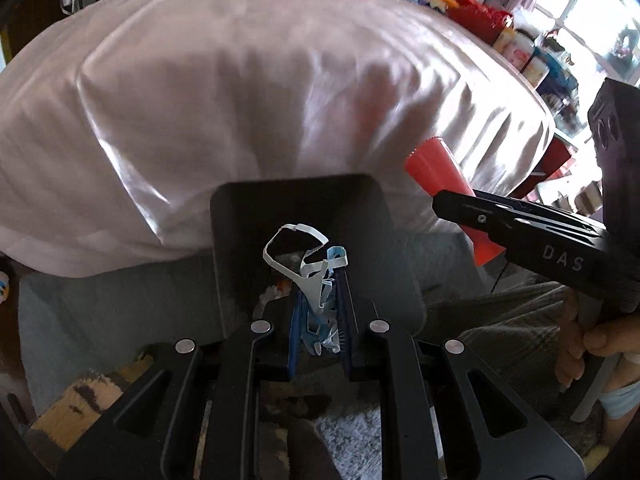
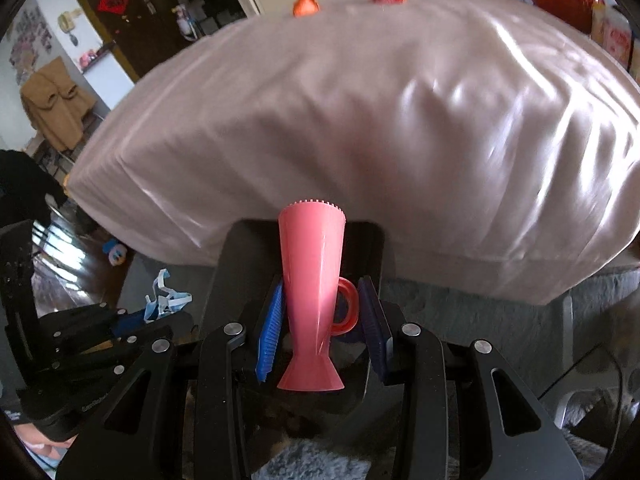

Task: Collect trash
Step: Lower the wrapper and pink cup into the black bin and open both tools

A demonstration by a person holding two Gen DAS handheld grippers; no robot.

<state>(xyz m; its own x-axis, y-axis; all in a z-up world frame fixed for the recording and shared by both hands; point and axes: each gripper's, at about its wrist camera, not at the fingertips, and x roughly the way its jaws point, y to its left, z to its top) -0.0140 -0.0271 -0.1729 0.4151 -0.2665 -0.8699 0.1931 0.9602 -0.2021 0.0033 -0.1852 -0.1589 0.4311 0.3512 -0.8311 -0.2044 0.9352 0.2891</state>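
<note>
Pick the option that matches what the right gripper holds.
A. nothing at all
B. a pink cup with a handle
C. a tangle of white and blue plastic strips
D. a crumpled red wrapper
B: in the right wrist view the right gripper has its blue pads closed around a tall pink cup with a side handle; the white and blue plastic strips sit in the left gripper instead.

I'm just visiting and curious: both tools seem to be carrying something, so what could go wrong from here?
1. The left tool pinches only part of the tangled plastic strips; loose loops stick out and might snag or slip free.
2. The right tool grips the tall pink cup low on its body, handle side against one pad, so it may tilt or twist out.
</note>
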